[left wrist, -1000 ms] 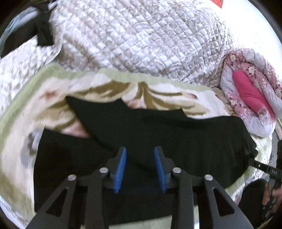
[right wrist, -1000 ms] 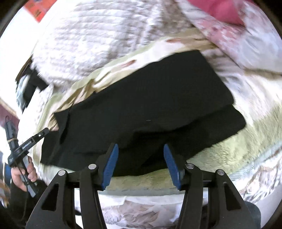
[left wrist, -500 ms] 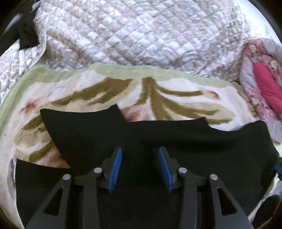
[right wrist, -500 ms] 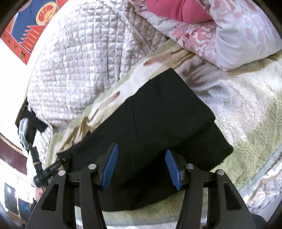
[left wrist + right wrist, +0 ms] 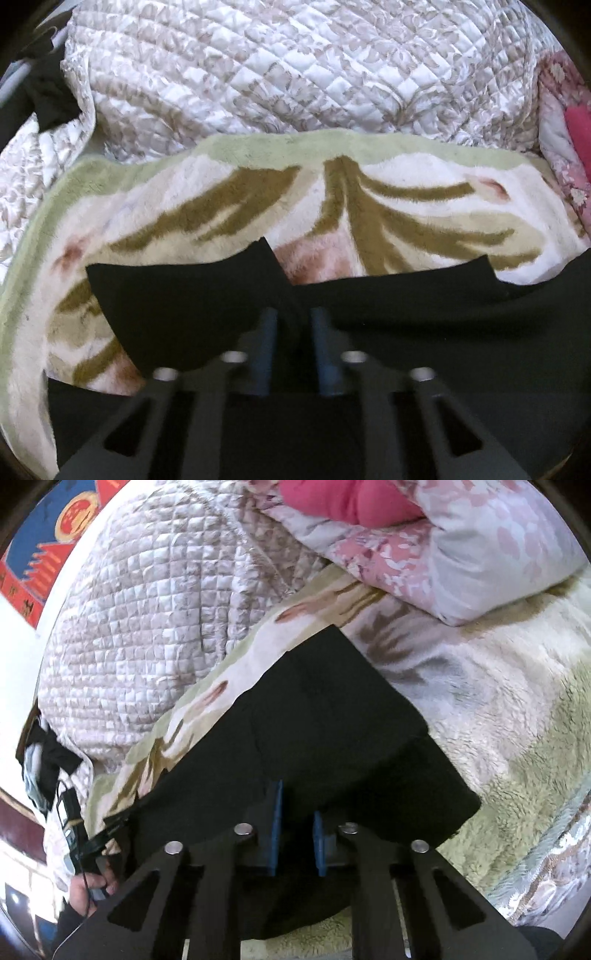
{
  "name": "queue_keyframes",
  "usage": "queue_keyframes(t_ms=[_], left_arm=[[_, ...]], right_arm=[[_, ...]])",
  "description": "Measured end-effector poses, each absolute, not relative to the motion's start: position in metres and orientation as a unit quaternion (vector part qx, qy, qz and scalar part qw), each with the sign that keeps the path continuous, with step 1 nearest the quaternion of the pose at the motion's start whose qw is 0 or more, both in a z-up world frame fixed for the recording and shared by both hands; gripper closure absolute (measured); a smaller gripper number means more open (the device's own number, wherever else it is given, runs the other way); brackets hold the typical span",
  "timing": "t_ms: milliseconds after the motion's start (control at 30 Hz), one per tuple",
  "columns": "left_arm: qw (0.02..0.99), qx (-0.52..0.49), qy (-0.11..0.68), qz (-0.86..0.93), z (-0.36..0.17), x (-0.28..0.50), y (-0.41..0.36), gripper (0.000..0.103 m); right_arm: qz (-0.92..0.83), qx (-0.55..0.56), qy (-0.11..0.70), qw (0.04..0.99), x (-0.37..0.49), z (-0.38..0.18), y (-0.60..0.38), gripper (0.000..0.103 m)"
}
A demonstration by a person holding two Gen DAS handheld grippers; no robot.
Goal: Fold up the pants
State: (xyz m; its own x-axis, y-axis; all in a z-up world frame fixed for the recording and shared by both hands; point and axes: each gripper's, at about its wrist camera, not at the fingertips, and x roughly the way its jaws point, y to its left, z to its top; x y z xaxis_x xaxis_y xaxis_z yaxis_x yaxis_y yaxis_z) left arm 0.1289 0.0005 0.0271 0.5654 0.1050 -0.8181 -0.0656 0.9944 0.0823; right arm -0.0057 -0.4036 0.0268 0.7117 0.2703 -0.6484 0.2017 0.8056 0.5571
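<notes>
- The left gripper point(image 5: 293, 325) is seen closing, its blue pads point(image 5: 266, 350) drawn near together with a fold of the black pants point(image 5: 192, 314) pinched between them.
- The right gripper point(image 5: 297, 819) is likewise closing, its blue pads point(image 5: 275, 830) narrowed onto the near edge of the pants point(image 5: 325, 720), with dark cloth held between them.
- In the left wrist view the pants are spread across the lower part of the picture, one pointed flap raised just above the fingertips and a second layer stretched away to the right.
- In the right wrist view the pants lie as a doubled dark slab, an upper layer laid over a slightly wider lower one.
- The garment is laid on a fleecy blanket point(image 5: 369, 206) patterned with olive leaves and edged in pale green.
- Beyond the blanket a quilted cover point(image 5: 277, 74) is heaped; a pink floral quilt point(image 5: 461, 554) is bundled to the right.
- At the left edge of the right wrist view a hand point(image 5: 88, 886) is seen gripping the other tool's handle.
- A red and blue poster point(image 5: 55, 531) is visible on the wall.
</notes>
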Motion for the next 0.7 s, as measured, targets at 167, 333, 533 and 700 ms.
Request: queue_keyframes(t_ms=[167, 333, 533, 700], left_arm=[[0.909, -0.040, 0.412, 0.051, 0.062, 0.091, 0.029, 0.098], [0.919, -0.117, 0.368, 0.082, 0.089, 0.025, 0.072, 0.098], [0.894, -0.176, 0.398, 0.108, 0.055, -0.031, 0.106, 0.098], [0.873, -0.230, 0.419, 0.097, 0.036, -0.030, 0.122, 0.096]], right_arm=[[0.030, 0.315, 0.365, 0.876, -0.015, 0.039, -0.405, 0.098], [0.032, 0.314, 0.352, 0.881, -0.028, 0.053, -0.405, 0.100], [0.019, 0.327, 0.385, 0.863, -0.031, 0.035, -0.418, 0.100], [0.026, 0.346, 0.400, 0.848, -0.024, 0.025, -0.419, 0.084]])
